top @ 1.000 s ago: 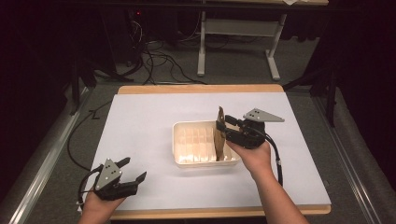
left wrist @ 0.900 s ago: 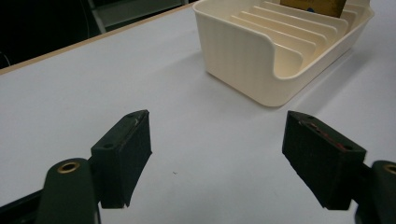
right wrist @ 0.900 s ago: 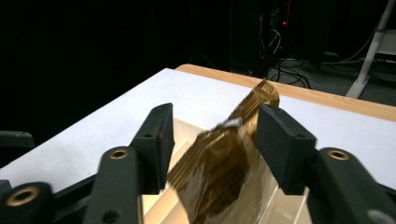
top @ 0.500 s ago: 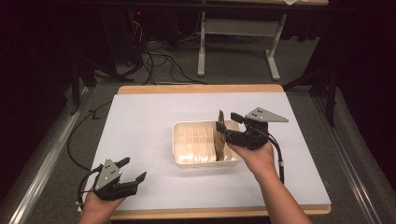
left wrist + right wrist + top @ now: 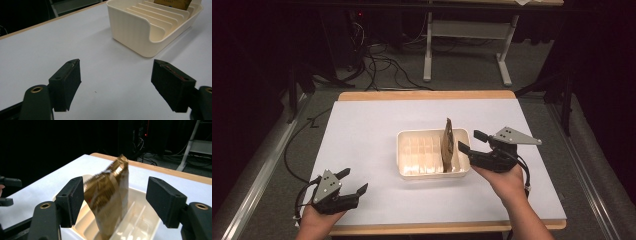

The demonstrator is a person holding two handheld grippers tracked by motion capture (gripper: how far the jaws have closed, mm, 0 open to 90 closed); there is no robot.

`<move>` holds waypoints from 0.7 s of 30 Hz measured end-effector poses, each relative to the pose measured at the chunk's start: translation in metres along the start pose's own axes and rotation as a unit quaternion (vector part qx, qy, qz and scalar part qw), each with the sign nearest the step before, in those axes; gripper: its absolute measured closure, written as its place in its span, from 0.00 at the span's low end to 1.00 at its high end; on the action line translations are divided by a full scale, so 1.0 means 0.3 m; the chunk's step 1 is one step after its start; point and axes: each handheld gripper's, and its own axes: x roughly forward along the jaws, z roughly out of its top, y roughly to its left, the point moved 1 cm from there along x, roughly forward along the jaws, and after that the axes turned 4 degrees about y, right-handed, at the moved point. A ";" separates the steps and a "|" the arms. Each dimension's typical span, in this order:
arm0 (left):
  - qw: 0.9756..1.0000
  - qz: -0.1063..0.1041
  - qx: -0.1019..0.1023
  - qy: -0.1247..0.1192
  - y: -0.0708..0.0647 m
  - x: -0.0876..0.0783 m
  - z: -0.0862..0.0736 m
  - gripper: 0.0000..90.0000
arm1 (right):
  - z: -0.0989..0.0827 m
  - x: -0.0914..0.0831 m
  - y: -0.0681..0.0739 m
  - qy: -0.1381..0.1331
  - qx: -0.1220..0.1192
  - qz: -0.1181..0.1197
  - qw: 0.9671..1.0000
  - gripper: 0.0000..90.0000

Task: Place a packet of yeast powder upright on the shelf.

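Note:
A cream slotted tray (image 5: 424, 162) sits in the middle of the white table. A brown foil packet (image 5: 448, 144) stands upright in a slot near the tray's right end. My right gripper (image 5: 469, 140) is just right of the tray, pointing at the packet. Its jaws have just been opening and now stand wide apart. In the right gripper view the packet (image 5: 110, 195) leans in the tray (image 5: 142, 220) beyond the pads (image 5: 72, 200), touching neither. My left gripper (image 5: 353, 181) rests open near the front left corner. Its view shows bare table between its fingers (image 5: 66, 85) and the tray (image 5: 135, 32) ahead.
The white mat (image 5: 372, 125) covers a wooden table whose edge (image 5: 427, 95) shows at the far side. A metal rail (image 5: 257, 175) runs along the left. Cables (image 5: 382, 70) and a desk frame (image 5: 467, 30) lie on the floor beyond.
The right gripper let go of the packet, opened wide and drew back to the right. The packet stays standing in the tray. The left gripper kept still.

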 end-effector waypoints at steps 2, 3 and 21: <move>1.000 0.002 -0.003 0.000 0.005 -0.001 -0.002 0.27 | -0.024 -0.029 -0.022 0.001 0.002 -0.008 1.000 0.37; 1.000 0.002 -0.003 0.000 0.005 -0.001 -0.002 0.27 | -0.033 -0.040 -0.031 0.000 0.005 -0.012 1.000 0.37; 1.000 -0.002 -0.001 0.007 -0.009 0.010 -0.006 0.27 | -0.276 -0.166 -0.173 0.007 0.056 -0.065 0.996 0.38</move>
